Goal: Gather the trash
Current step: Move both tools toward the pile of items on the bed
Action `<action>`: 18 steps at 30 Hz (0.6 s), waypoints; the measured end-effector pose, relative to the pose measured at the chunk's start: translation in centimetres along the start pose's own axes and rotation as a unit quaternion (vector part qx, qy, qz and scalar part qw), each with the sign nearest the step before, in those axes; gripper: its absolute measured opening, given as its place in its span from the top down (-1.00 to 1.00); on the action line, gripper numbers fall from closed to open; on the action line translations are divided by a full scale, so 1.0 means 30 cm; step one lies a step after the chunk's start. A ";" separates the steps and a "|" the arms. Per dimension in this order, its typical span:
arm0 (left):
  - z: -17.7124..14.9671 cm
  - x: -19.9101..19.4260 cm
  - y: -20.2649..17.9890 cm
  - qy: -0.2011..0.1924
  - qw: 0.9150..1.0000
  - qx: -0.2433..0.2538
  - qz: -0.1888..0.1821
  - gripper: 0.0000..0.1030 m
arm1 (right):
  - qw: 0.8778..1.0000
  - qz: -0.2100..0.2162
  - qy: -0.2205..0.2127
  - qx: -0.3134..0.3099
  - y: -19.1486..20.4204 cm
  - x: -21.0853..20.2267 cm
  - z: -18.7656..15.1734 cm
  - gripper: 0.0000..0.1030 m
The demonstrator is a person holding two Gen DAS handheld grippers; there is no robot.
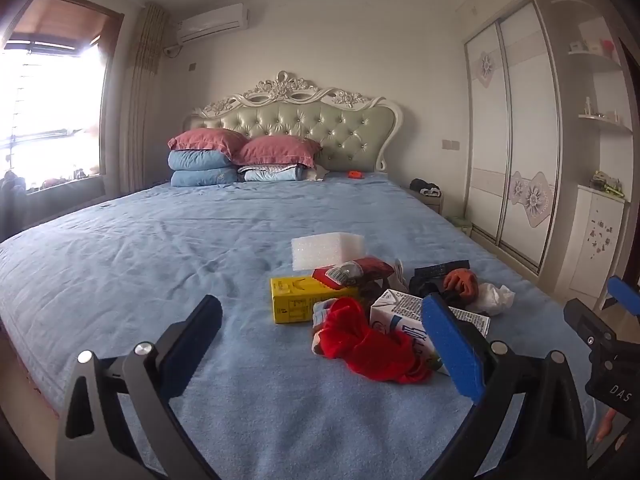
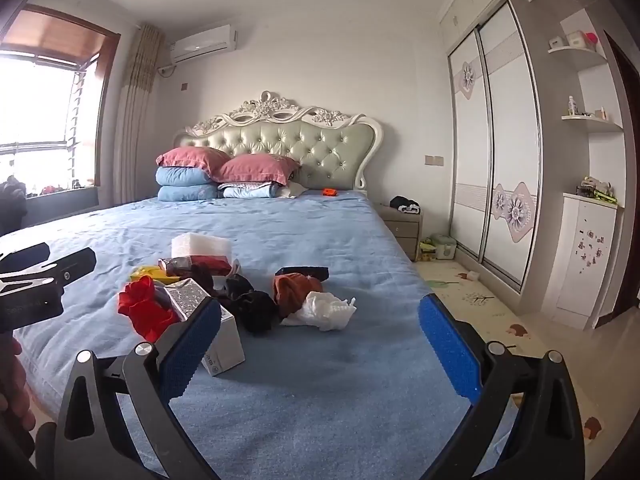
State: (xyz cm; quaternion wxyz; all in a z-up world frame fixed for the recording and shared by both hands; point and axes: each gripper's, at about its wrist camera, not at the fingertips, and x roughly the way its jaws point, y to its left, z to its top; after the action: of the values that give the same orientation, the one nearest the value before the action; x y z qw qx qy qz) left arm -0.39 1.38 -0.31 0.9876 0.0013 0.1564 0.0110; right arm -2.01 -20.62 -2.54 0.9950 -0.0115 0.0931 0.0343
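A wide bed with a blue cotton sheet (image 1: 160, 248) filled the bedroom. The left gripper (image 1: 320, 344) and right gripper (image 2: 320, 340) hovered low, jaws spread wide, empty. The crumpled white tissue (image 2: 324, 310) lay just beyond the right jaws, the yellow cardboard carton (image 1: 296, 298) beyond the left.

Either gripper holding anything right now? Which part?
Nothing held. Left gripper and right gripper are both wide open above the bed, short of the trash.

On the bed: two pink pillows (image 1: 208, 139), one foam block (image 1: 326, 249), one yellow box (image 1: 298, 298), one white carton (image 2: 218, 328), one crumpled tissue (image 2: 326, 311).
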 end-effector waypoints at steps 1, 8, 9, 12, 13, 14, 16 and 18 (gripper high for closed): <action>-0.002 0.002 -0.003 0.004 1.000 0.002 -0.006 -0.93 | 1.000 -0.005 -0.002 0.000 0.001 -0.002 0.002 -0.85; -0.005 0.001 -0.048 0.011 0.999 0.020 -0.028 -0.93 | 1.000 0.015 -0.011 0.005 0.010 -0.020 0.025 -0.85; -0.005 -0.002 -0.051 0.009 0.999 0.021 -0.028 -0.93 | 1.000 0.012 -0.011 0.002 0.013 -0.019 0.024 -0.85; -0.006 -0.005 -0.051 0.008 0.999 0.017 -0.030 -0.93 | 1.000 0.000 -0.010 -0.003 0.016 -0.018 0.021 -0.85; -0.006 -0.005 -0.050 0.008 0.999 0.016 -0.030 -0.93 | 1.000 -0.003 -0.008 -0.001 0.013 -0.017 0.021 -0.85; -0.005 -0.005 -0.047 0.009 0.999 0.016 -0.029 -0.93 | 1.000 -0.004 -0.007 0.003 0.008 -0.016 0.019 -0.85; -0.005 -0.003 -0.044 0.010 0.999 0.015 -0.028 -0.93 | 1.000 0.001 -0.002 0.011 -0.005 -0.014 0.018 -0.85; -0.006 -0.003 -0.041 0.010 0.999 0.013 -0.028 -0.93 | 1.000 0.008 0.005 0.016 -0.010 -0.008 0.015 -0.85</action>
State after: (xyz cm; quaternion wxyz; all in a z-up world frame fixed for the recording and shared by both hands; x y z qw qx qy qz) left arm -0.51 0.14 -0.47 0.9858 0.0101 0.1668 -0.0185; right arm -2.13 -20.92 -2.04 0.9943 0.0047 0.0988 0.0407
